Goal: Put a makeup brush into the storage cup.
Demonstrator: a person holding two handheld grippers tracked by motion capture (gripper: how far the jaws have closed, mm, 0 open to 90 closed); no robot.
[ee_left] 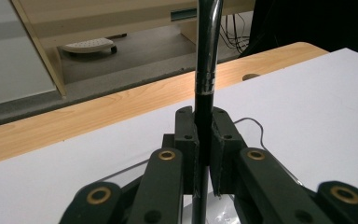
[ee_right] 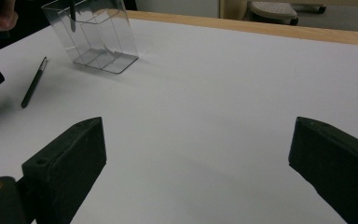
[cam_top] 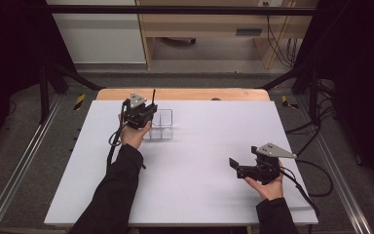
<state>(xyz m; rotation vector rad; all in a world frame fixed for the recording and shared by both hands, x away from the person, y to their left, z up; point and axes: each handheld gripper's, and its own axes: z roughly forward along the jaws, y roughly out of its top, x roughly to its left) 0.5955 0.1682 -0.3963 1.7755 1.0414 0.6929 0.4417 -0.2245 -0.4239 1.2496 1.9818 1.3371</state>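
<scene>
Two grippers were at work over the white table [cam_top: 199, 161]: the left gripper [ee_left: 204, 140] had its jaws closed tight on a black pen [ee_left: 205, 88], held upright with its lower end reaching down into the clear divided holder [cam_top: 159, 126] near the table's far edge, a pose that looked suited to dropping the pen straight into a compartment. The right gripper [ee_right: 196, 158] hovered low over bare table, well apart from the holder, its jaws spread wide and gripping nothing, probably kept ready for the second pen [ee_right: 33, 83], which lay flat just beside the holder.
</scene>
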